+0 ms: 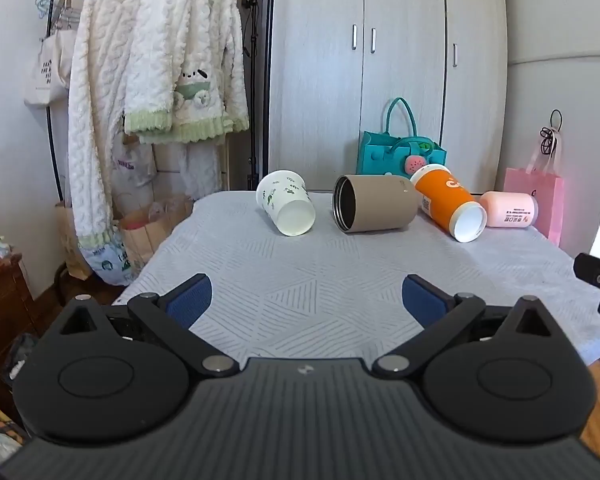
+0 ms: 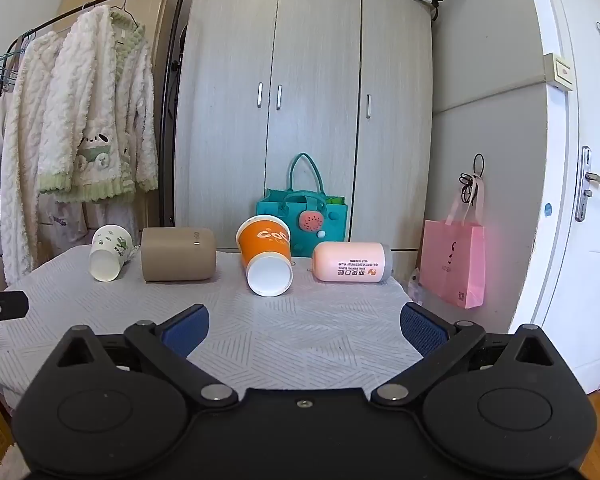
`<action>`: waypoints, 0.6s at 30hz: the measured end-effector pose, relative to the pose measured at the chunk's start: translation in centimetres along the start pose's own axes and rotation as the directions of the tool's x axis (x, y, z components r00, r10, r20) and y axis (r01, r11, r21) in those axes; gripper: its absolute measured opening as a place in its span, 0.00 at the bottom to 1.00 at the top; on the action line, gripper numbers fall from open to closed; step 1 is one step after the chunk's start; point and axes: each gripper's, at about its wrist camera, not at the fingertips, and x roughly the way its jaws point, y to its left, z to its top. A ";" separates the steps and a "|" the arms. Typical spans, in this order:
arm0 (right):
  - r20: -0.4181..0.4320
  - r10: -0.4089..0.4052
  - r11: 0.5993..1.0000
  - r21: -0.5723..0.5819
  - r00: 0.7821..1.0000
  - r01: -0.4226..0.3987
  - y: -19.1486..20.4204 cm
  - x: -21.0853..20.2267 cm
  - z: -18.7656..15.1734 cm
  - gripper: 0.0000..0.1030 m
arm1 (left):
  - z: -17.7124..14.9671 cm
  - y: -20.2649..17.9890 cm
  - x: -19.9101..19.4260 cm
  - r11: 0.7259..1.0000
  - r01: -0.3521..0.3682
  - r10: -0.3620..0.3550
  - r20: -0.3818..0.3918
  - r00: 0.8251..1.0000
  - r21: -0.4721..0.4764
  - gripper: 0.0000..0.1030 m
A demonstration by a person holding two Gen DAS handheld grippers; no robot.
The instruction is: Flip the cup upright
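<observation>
Several cups lie on their sides in a row at the far end of a grey-clothed table (image 1: pixel 340 292): a white cup with green print (image 1: pixel 286 202) (image 2: pixel 109 252), a tan metal tumbler (image 1: pixel 374 203) (image 2: pixel 178 254), an orange paper cup (image 1: pixel 450 206) (image 2: pixel 265 254) and a pink cup (image 1: pixel 508 209) (image 2: pixel 350 261). My left gripper (image 1: pixel 306 300) is open and empty over the near table, well short of the cups. My right gripper (image 2: pixel 304 330) is open and empty, also short of them.
A teal felt bag (image 1: pixel 400 152) stands behind the cups before a grey wardrobe (image 2: pixel 300 100). A pink paper bag (image 2: pixel 454 262) hangs at the right by a white door. A clothes rack with fleece robes (image 1: pixel 148 60) stands left of the table.
</observation>
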 end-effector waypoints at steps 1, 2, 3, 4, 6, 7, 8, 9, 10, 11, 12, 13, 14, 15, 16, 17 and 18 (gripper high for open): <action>0.000 0.000 1.000 0.000 1.000 0.000 0.0 0.0 0.0 1.00 | 0.0 0.0 0.0 1.000 0.002 -0.002 -0.001 1.000 0.002 1.00; 0.000 0.000 1.000 0.000 1.000 0.000 0.0 0.0 0.0 1.00 | -0.1 0.0 0.0 1.000 0.008 -0.008 -0.001 1.000 0.001 1.00; -0.001 0.000 1.000 0.000 1.000 0.000 0.0 0.0 0.0 1.00 | -0.1 0.0 0.0 1.000 0.014 -0.014 -0.005 1.000 0.000 1.00; -0.001 0.000 1.000 -0.001 1.000 0.000 0.0 0.0 0.0 1.00 | -0.1 0.0 0.0 1.000 0.017 -0.017 -0.006 1.000 -0.002 1.00; -0.002 -0.001 1.000 -0.001 1.000 0.001 0.1 -0.3 0.3 1.00 | -0.1 0.0 0.0 1.000 0.016 -0.016 -0.006 1.000 -0.002 1.00; -0.003 -0.001 1.000 -0.003 1.000 0.001 0.3 -0.4 0.5 1.00 | -0.1 0.0 0.0 1.000 0.014 -0.014 -0.008 1.000 -0.001 1.00; -0.003 0.000 1.000 -0.003 1.000 0.000 0.3 -0.6 0.7 1.00 | -0.1 0.2 -0.1 1.000 0.014 -0.015 -0.009 1.000 -0.004 1.00; -0.004 0.000 1.000 -0.003 1.000 0.000 0.4 -0.8 0.9 1.00 | -0.1 0.2 0.0 1.000 0.014 -0.014 -0.012 1.000 -0.005 1.00; -0.003 -0.001 1.000 -0.003 1.000 0.001 0.5 -0.9 1.1 1.00 | -0.1 0.2 0.0 1.000 0.014 -0.014 -0.015 1.000 -0.008 1.00; -0.004 -0.001 1.000 -0.002 1.000 0.001 0.5 -1.0 1.1 1.00 | -0.1 0.4 0.0 1.000 0.014 -0.014 -0.019 1.000 -0.010 1.00; -0.004 -0.001 1.000 -0.002 1.000 0.001 0.0 -0.4 0.2 1.00 | -0.1 0.4 0.1 1.000 0.013 -0.013 -0.022 1.000 -0.011 1.00; -0.005 -0.001 1.000 -0.002 1.000 0.001 -0.1 0.2 -0.1 1.00 | -0.1 0.4 0.1 1.000 0.011 -0.011 -0.023 1.000 -0.011 1.00; -0.004 -0.001 1.000 -0.002 1.000 0.001 -0.2 0.2 -0.3 1.00 | -0.1 0.4 0.1 1.000 0.009 -0.010 -0.024 1.000 -0.010 1.00; -0.004 -0.001 1.000 -0.001 1.000 0.001 -0.2 0.3 -0.5 1.00 | -0.1 0.4 0.1 1.000 0.007 -0.008 -0.026 1.000 -0.009 1.00; -0.006 -0.001 1.000 -0.002 1.000 0.001 -0.1 0.2 -0.3 1.00 | -0.1 0.4 0.1 1.000 0.005 -0.006 -0.028 1.000 -0.008 1.00; -0.006 -0.001 1.000 -0.002 1.000 0.001 -0.1 0.2 -0.3 1.00 | -0.1 0.3 0.1 1.000 0.004 -0.004 -0.030 1.000 -0.007 1.00; -0.006 0.000 1.000 -0.001 1.000 0.000 -0.3 0.3 -0.6 1.00 | -0.1 0.3 0.1 1.000 0.003 -0.004 -0.030 1.000 -0.006 1.00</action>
